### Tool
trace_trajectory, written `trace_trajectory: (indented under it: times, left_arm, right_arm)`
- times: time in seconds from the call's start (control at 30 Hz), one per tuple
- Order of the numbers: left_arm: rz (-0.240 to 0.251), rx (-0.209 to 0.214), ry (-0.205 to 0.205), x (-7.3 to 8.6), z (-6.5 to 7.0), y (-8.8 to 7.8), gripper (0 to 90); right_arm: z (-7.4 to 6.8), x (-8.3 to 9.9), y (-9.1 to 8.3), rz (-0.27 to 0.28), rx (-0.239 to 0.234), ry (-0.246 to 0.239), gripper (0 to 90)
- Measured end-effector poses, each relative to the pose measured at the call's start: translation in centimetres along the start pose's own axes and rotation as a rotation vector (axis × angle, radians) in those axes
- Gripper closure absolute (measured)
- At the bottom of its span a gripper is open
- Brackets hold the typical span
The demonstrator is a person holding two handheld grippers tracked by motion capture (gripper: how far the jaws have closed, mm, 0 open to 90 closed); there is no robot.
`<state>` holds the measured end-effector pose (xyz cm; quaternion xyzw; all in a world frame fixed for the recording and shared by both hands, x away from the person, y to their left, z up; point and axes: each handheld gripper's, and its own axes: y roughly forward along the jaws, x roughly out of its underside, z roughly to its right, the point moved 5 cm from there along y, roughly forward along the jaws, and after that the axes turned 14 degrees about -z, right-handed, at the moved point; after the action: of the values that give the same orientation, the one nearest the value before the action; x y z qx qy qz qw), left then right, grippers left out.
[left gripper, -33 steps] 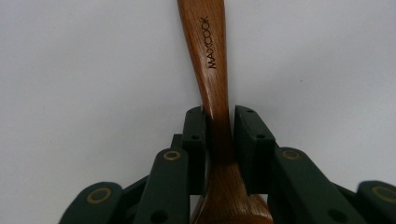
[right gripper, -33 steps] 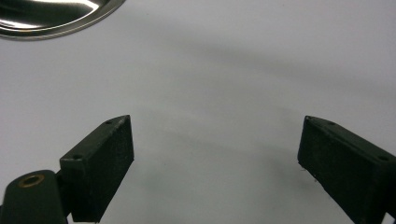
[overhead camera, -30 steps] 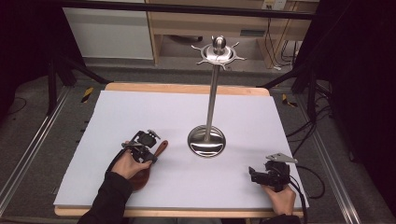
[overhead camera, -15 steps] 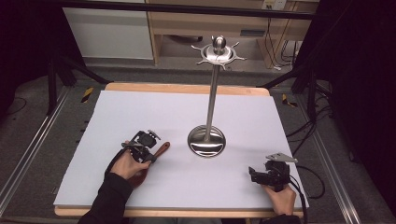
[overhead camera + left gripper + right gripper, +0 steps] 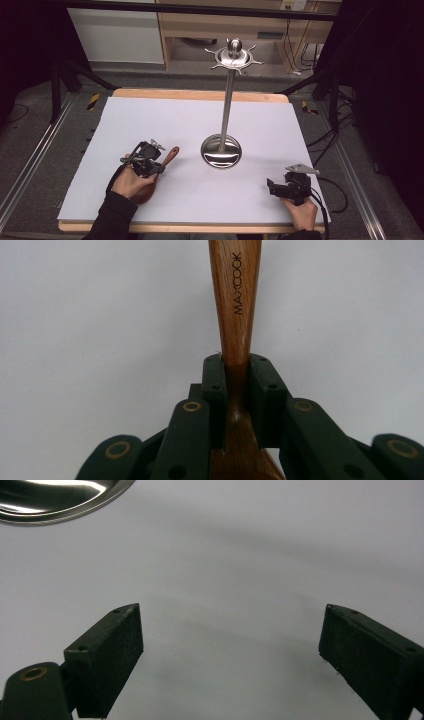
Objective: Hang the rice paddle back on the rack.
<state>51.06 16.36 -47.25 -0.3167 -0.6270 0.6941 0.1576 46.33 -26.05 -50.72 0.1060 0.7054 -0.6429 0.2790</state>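
Right gripper (image 5: 278, 187) at 5 o'clock on the white table (image 5: 280, 130), 2 jaws spread wide over bare surface, holding nothing. Left gripper (image 5: 150, 164) at 8 o'clock, clamped on the narrow neck of a wooden spoon (image 5: 235, 300) marked MAXCOOK, handle toward 1 o'clock. At centre, steel stand (image 5: 221, 150), upright, hooks on top

A reddish-brown wooden spoon (image 5: 235, 300), a shiny silver stand (image 5: 222, 150) and black tools on a white table (image 5: 200, 120).
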Motion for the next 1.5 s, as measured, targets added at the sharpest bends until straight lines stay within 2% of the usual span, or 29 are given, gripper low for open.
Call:
trace_trajectory:
  times: [0.47, 0.7, 0.8, 0.87, 1.03, 1.2, 1.5]
  left_arm:
    - [0.134, 0.018, -0.042, 1.2, -0.5, -2.2, 78.5]
    - [0.174, 0.019, -0.061, 1.8, -0.5, -2.8, 78.5]
    - [0.188, 0.021, -0.061, 2.0, -0.4, -3.1, 78.5]
    - [0.219, 0.014, -0.061, 2.2, -0.4, -3.8, 78.5]
    - [0.238, 0.019, -0.061, 2.5, -0.3, -4.5, 78.6]
    - [0.286, 0.017, -0.072, 2.8, -0.5, -5.5, 78.6]
    - [0.408, 0.002, -0.082, 2.9, -0.3, -7.1, 78.5]
  right_arm:
    - [0.1, 0.0, -0.1, 0.004, 0.001, -0.001, 11.0]
    - [0.0, 0.1, -0.2, 0.003, 0.001, -0.005, 11.0]
    - [0.1, 0.1, -0.2, 0.007, 0.004, -0.010, 11.0]
    - [0.1, 0.1, -0.2, 0.008, 0.007, -0.013, 11.0]
    - [0.0, 0.1, -0.3, 0.007, 0.003, -0.011, 11.0]
    - [0.1, 0.1, -0.3, 0.007, 0.003, -0.013, 11.0]
    - [0.1, 0.1, -0.3, 0.010, 0.002, -0.009, 11.0]
